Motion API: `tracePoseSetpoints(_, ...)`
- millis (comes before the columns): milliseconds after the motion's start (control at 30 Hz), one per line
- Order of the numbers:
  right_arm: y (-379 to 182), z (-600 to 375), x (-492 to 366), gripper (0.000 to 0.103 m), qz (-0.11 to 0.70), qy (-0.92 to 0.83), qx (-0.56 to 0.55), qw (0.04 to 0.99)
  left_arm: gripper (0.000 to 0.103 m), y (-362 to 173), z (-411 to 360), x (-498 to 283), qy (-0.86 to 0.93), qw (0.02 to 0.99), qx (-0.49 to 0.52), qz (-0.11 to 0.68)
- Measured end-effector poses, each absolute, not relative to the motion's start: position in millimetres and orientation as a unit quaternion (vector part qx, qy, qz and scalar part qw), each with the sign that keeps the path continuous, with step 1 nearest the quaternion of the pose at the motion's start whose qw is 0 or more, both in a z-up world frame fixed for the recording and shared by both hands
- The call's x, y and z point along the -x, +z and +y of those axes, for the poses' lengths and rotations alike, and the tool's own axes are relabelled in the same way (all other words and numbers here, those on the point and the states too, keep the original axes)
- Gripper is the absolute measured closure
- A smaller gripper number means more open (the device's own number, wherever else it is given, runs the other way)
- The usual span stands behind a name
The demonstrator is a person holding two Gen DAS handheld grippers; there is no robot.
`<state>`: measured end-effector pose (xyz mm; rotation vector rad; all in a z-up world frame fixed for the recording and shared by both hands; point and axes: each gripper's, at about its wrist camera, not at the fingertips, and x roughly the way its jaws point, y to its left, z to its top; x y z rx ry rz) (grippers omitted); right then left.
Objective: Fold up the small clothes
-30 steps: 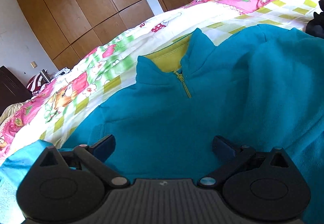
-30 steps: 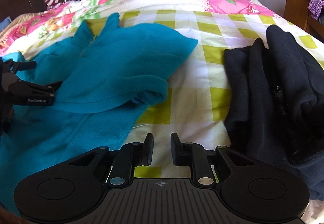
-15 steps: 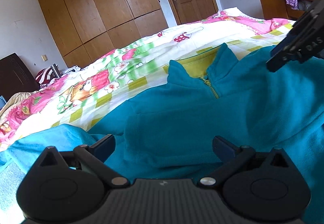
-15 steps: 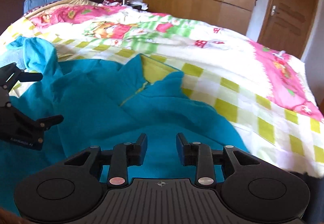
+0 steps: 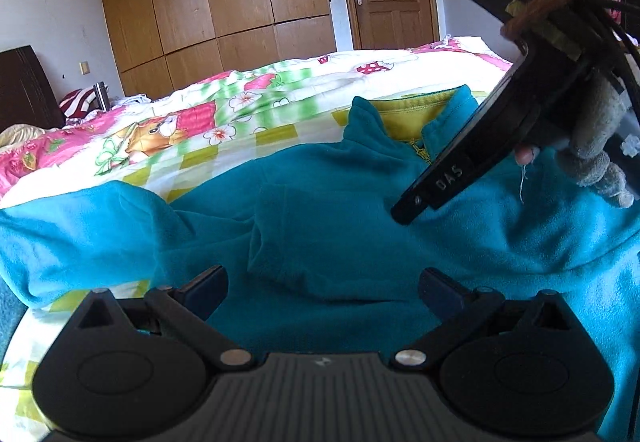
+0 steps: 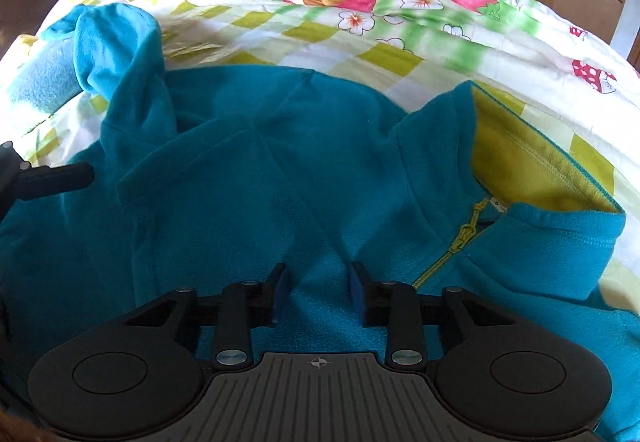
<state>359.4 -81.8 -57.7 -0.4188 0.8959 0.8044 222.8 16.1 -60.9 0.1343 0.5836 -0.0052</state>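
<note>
Teal fleece pullover (image 6: 248,178) is spread front-up on the checked cartoon quilt (image 6: 360,22), so here's the left-to-right rundown. Far left, one sleeve (image 6: 116,46) is flopped up and bunched near the bed edge. The left gripper (image 5: 322,284) hangs low over the body of the fleece with its jaws spread wide and nothing between them. In the middle there's a thick fold ridge (image 5: 272,238) where fabric lies doubled over. Right of that, the right gripper (image 6: 319,296) sits near the chest; its jaws have just been narrowing and stand partly apart with fleece between the pads, though whether they actually press on it is hard to say from this angle. Far right: yellow-lined collar (image 6: 532,166) and short zipper (image 6: 460,242). Fleece looks soft, light, floppy and grippy, not slippery. Best holds are probably the sleeve cuff and shoulder seam, pinching one layer only.
</note>
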Motion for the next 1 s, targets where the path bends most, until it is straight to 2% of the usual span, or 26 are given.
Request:
tracePoseSetpoints(67, -49, -80, -359, 0.098, 0.415, 0.359, 0.198, 0.812, 0.000, -59, 19, -221, 0.001, 0.958, -0.055, 0.283)
tracePoseSetpoints(267, -22, -69, -365, 0.099, 0.367, 0.331, 0.197, 0.847, 0.000, -59, 21, -220, 0.013, 0.959, -0.049, 0.279)
tracePoseSetpoints(467, -61, -44, -377, 0.098, 0.386, 0.291, 0.229, 0.845, 0.000, -62, 20, -221, 0.008, 0.957, -0.054, 0.285)
tracePoseSetpoints(533, -53, -48, -371, 0.093, 0.375, 0.280, 0.216, 0.857, 0.000, -61, 22, -220, 0.010, 0.958, -0.054, 0.283)
tracePoseSetpoints(633, -26, -73, -357, 0.092, 0.355, 0.272, 0.186, 0.875, 0.000, -55, 27, -224, 0.031, 0.958, -0.062, 0.277)
tracePoseSetpoints(767, -2, -117, -318, 0.089, 0.347, 0.268, 0.179, 0.881, 0.000, -51, 22, -232, 0.074, 0.953, -0.184, 0.228)
tracePoseSetpoints(1000, -11, -183, -256, 0.086, 0.364, 0.223, 0.184, 0.886, 0.003, -69, 12, -240, -0.012, 0.902, -0.356, 0.244)
